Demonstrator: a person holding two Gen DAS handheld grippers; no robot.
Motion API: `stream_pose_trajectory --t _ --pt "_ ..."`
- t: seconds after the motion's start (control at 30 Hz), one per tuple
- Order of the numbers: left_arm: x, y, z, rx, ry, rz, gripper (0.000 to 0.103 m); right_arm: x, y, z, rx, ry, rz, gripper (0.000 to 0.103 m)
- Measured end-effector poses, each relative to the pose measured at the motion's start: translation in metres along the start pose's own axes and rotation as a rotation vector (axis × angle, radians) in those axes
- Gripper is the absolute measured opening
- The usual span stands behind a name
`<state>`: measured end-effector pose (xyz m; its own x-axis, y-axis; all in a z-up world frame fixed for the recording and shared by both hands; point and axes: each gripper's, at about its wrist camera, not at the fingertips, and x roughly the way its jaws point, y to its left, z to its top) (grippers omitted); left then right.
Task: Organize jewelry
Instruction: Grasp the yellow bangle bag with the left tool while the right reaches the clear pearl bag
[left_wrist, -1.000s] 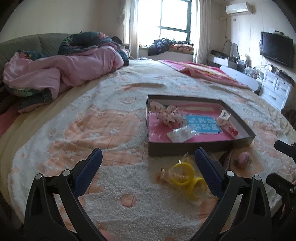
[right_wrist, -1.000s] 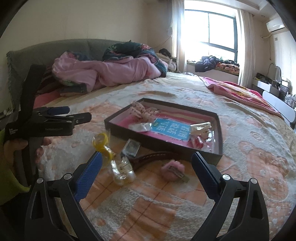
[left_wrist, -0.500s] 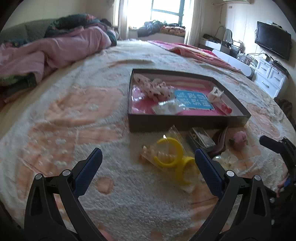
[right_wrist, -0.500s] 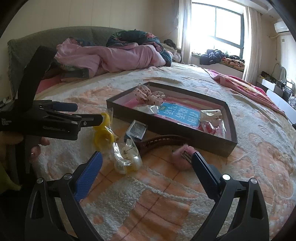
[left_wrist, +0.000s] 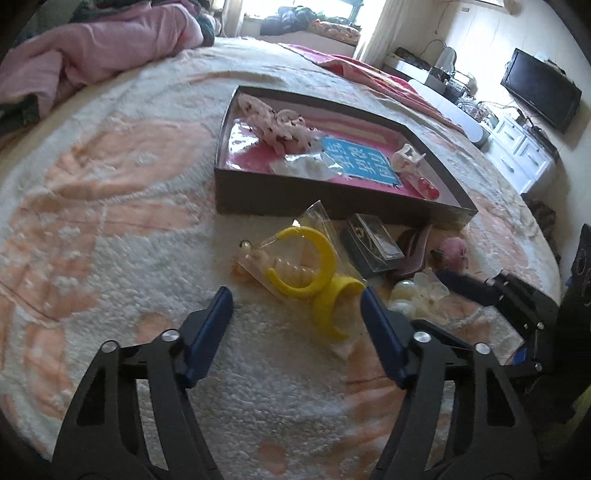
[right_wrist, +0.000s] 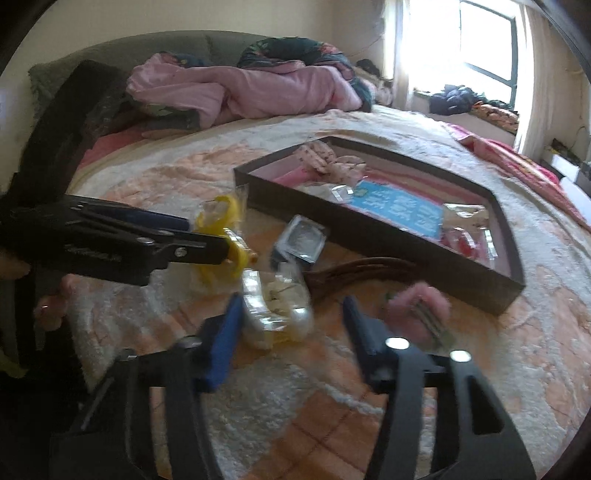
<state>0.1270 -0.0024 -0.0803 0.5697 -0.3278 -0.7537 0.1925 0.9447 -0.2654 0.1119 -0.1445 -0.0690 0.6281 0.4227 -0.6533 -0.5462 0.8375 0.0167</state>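
Note:
A clear bag of yellow hoop earrings (left_wrist: 306, 266) lies on the blanket in front of the dark box with pink lining (left_wrist: 332, 203). My left gripper (left_wrist: 297, 299) hangs just short of it. Its jaws are closing, with the nearer hoop partly between the fingertips and neither pad pressing. In the right wrist view my right gripper (right_wrist: 291, 310) straddles a clear bag of pearly white pieces (right_wrist: 277, 310). Those jaws are closing too, and a gap remains at the right finger. The same box (right_wrist: 369, 236) lies beyond.
Beside the bags lie a small dark case (right_wrist: 301, 240), a brown band (right_wrist: 362, 273) and a pink fluffy clip (right_wrist: 421, 306). The box holds a spotted pink scrunchie (left_wrist: 280, 125), a blue card (left_wrist: 364, 162) and packets. Pink bedding (right_wrist: 240, 88) is piled at the far side.
Both grippers have sunk toward the blanket and tipped downward. Both pairs of jaws have narrowed from wide open. The right one has come around the pearly bag.

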Motion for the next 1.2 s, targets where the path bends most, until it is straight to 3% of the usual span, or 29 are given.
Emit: stream_pose_trajectory --t 0.03,0.33,0.47,0.8,1.2 --pt "0.0 0.0 0.0 -0.003 0.002 -0.004 0.06 -0.001 0.001 0.0 0.0 -0.001 0.015 0.035" --pt "0.002 0.002 -0.001 -0.064 0.033 -0.073 0.056 -0.018 -0.014 0.0 0.071 -0.017 0.013 0.035" --pt "0.008 -0.003 -0.004 -0.09 0.072 -0.141 0.033 -0.026 -0.022 0.002 0.106 -0.042 0.007 0.035" --pt "0.003 -0.016 -0.008 -0.065 0.05 -0.134 0.011 -0.035 -0.027 0.002 0.129 -0.07 0.002 0.035" --pt "-0.022 -0.044 -0.001 0.033 -0.047 -0.126 0.008 -0.05 -0.037 0.006 0.153 -0.111 -0.012 0.034"
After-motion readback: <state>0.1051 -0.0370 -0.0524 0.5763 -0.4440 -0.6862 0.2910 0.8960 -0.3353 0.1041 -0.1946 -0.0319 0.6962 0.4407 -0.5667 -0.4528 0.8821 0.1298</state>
